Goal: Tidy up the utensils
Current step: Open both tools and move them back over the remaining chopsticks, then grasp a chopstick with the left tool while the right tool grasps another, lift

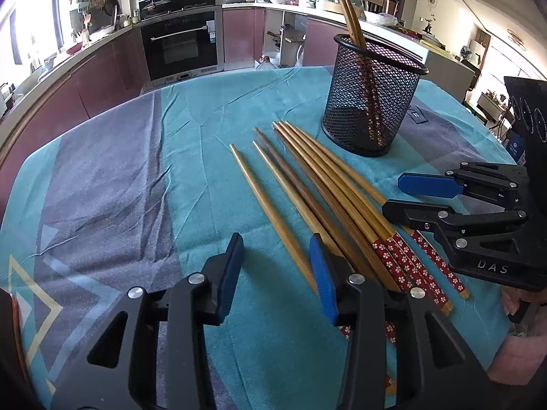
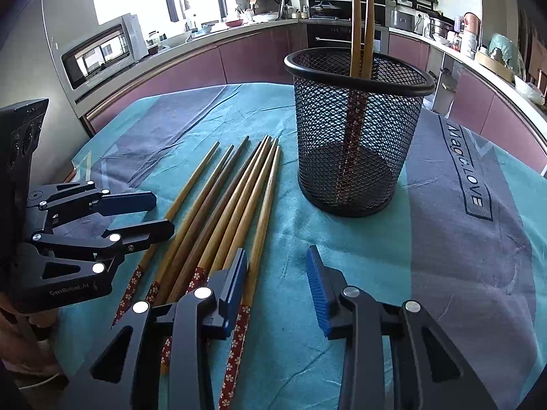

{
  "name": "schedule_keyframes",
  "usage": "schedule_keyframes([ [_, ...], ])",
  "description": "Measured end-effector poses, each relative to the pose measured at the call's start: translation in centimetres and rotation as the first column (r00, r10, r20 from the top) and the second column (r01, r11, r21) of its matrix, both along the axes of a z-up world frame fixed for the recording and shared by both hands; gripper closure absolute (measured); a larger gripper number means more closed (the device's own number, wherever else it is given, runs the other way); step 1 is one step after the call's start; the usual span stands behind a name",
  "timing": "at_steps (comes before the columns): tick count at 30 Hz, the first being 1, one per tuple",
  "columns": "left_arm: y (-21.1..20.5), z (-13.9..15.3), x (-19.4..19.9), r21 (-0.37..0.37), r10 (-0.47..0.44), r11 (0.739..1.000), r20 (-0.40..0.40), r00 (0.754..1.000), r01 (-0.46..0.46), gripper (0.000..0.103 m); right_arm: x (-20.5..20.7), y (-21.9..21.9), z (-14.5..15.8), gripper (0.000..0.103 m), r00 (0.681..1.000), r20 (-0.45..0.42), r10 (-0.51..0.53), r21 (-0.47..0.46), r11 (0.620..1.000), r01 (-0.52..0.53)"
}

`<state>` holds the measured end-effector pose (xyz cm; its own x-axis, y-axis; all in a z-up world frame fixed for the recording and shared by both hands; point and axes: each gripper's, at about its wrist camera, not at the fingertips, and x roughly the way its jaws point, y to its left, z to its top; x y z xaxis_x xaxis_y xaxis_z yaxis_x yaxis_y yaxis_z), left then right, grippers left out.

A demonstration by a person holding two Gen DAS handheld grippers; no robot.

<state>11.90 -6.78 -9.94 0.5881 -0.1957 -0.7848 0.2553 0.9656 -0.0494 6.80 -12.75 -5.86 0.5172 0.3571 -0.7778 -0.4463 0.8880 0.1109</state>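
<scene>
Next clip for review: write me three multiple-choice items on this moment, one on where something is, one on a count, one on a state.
1. Where do the loose chopsticks lie?
A. On the teal cloth beside the holder
B. Inside the oven
C. On the floor

2. How many chopsticks stand in the black mesh holder?
A. None
B. Two
C. Five

3. What is the state of the right gripper?
A. Shut on a chopstick
B. Open, nothing between its fingers
C. Shut on the holder's rim

Answers:
1 A: the bundle rests flat on the cloth, left of the holder in the right wrist view.
2 B: two standing chopsticks rise above the rim.
3 B: only cloth shows in the gap.
</scene>
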Motion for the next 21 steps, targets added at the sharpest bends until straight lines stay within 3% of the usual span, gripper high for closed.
schedule_keyframes([
  [11, -0.3, 0.0, 0.9, 0.014, 0.018, 1.000, 0.005, 1.000, -0.019, 0.069, 1.5, 1.8, -0.1, 0.069, 1.000, 0.023, 0.000, -0.048, 0.999, 0.001],
  [19, -0.5, 0.1, 1.5, 0.008, 0.019, 1.000, 0.003, 1.000, -0.019, 0.081, 2.3, 2.0, 0.0, 0.082, 1.000, 0.019, -0.007, -0.039, 0.999, 0.008],
  [21, -0.6, 0.1, 1.5, 0.004, 0.019, 1.000, 0.002, 1.000, -0.019, 0.083, 2.4, 1.9, 0.0, 0.090, 1.000, 0.013, -0.009, -0.027, 1.000, 0.010],
])
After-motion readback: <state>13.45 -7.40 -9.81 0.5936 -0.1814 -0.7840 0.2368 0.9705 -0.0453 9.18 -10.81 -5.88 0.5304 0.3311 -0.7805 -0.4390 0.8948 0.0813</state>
